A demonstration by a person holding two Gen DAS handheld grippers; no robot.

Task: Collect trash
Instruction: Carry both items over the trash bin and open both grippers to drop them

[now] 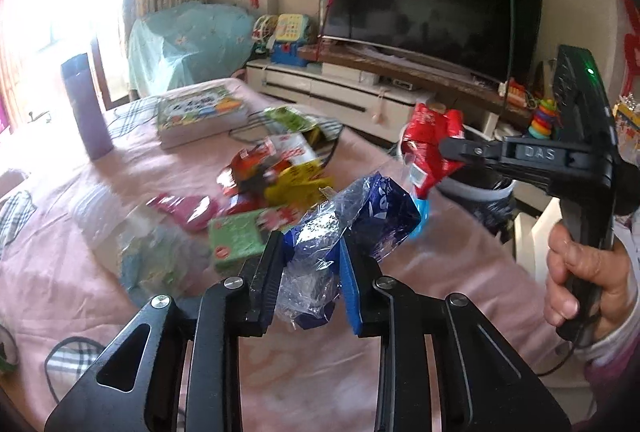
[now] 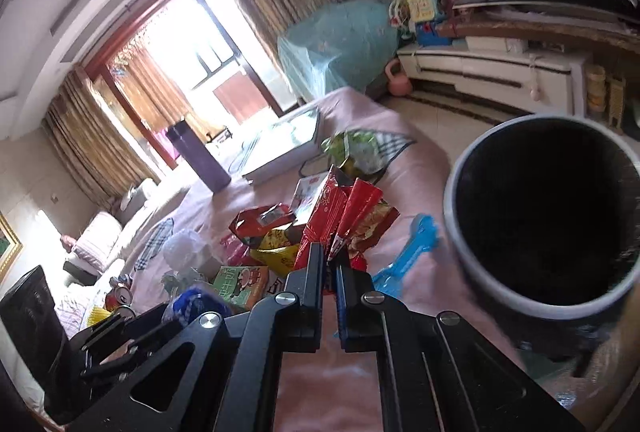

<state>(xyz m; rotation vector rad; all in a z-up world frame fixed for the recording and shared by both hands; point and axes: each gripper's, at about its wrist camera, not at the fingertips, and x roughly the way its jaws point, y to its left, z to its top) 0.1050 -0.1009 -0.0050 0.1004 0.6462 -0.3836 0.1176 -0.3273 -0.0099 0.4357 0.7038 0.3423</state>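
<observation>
Left fingers (image 1: 310,264) pinch blue wrapper (image 1: 376,216); right fingers (image 2: 329,260) clamp red packet (image 2: 344,216) beside bin rim (image 2: 452,216).

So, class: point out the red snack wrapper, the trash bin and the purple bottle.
red snack wrapper (image 1: 430,147), left wrist view, crumpled middle.
trash bin (image 2: 454,232), right wrist view, grey rim's left edge.
purple bottle (image 1: 86,107), left wrist view, mid-body.

Glossy crinkled plastic wrapper (image 1: 320,244), matt pink cloth (image 1: 80,272)
</observation>
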